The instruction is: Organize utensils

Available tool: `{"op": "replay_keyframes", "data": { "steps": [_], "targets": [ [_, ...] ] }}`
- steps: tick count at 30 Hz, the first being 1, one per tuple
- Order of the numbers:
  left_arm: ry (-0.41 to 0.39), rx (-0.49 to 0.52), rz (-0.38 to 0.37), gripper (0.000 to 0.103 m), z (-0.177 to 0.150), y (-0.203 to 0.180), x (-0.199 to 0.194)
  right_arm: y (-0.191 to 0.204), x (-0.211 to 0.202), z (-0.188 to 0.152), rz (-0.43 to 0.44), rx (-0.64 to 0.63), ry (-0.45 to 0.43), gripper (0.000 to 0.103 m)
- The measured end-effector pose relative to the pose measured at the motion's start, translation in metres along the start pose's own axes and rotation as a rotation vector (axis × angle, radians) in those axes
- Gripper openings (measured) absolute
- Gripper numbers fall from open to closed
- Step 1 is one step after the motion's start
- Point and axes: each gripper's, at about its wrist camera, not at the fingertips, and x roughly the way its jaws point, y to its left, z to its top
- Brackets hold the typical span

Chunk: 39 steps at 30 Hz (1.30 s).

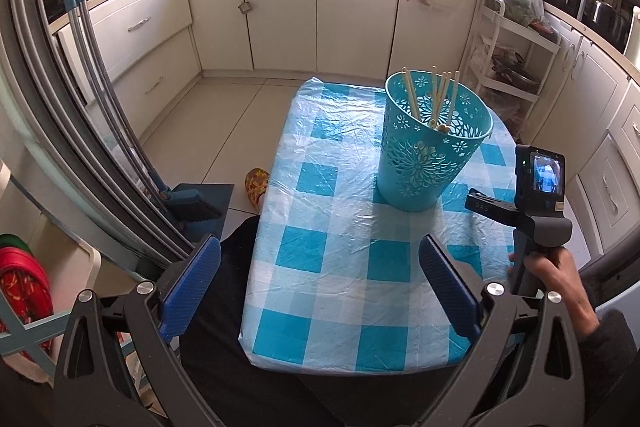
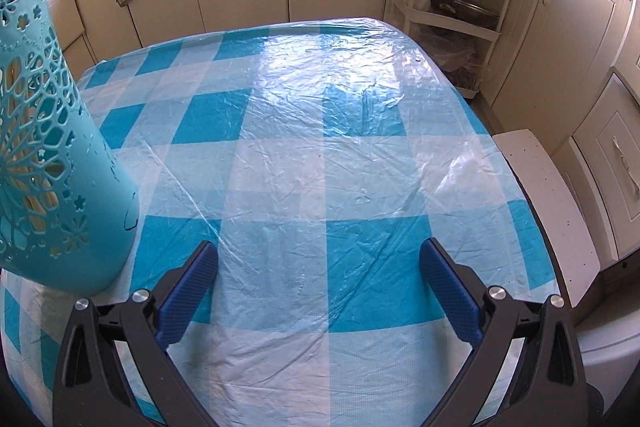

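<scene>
**Chopsticks binned, tabletop bare: looks close to finished**

Standing upright on the checked tablecloth (image 1: 340,227): one turquoise cut-out basket (image 1: 428,155), the landmark for everything here. Inside the basket, a loose bundle of pale chopsticks (image 1: 438,99), tips poking above the rim and leaning against the far wall; through the lattice in the right wrist view, the same pale sticks visible low in the basket (image 2: 44,163).

Around the basket, nothing else to collect: no loose utensil on the cloth in front of it, behind it, or off to its right, as far as either view reaches. Judged from that, sorting probably done or nearly so; perhaps only a last check or a pull-back left.

Left gripper (image 1: 320,291) hovering nearer than the basket, over the near edge of the cloth, jaws spread wide, holding nothing. Right gripper (image 2: 318,291) just to the right of the basket, low over the cloth, jaws equally wide apart and likewise empty. In the left wrist view, right hand (image 1: 556,271) wrapped round its handle, near and to the right of the basket.
</scene>
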Motion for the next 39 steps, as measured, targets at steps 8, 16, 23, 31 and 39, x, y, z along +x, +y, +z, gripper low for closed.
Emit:
{"op": "replay_keyframes", "data": {
  "steps": [8,16,23,31,39],
  "targets": [
    [0.028,-0.009,-0.013,0.096,0.000,0.002,0.013,0.000,0.001,0.000,0.001,0.001,0.000,0.096],
    [0.036,-0.039,-0.016,0.096,-0.002,0.012,0.016,0.000,0.001,0.000,0.001,0.002,0.000,0.096],
    [0.055,-0.065,-0.022,0.096,-0.004,0.020,0.023,-0.001,0.001,0.000,0.001,0.002,0.000,0.096],
    [0.068,-0.091,-0.021,0.096,-0.005,0.029,0.030,0.000,0.001,0.001,0.000,0.002,-0.001,0.096],
    [0.062,-0.088,-0.030,0.096,-0.006,0.029,0.027,-0.001,0.001,0.000,0.000,0.003,-0.001,0.096]
  ]
}}
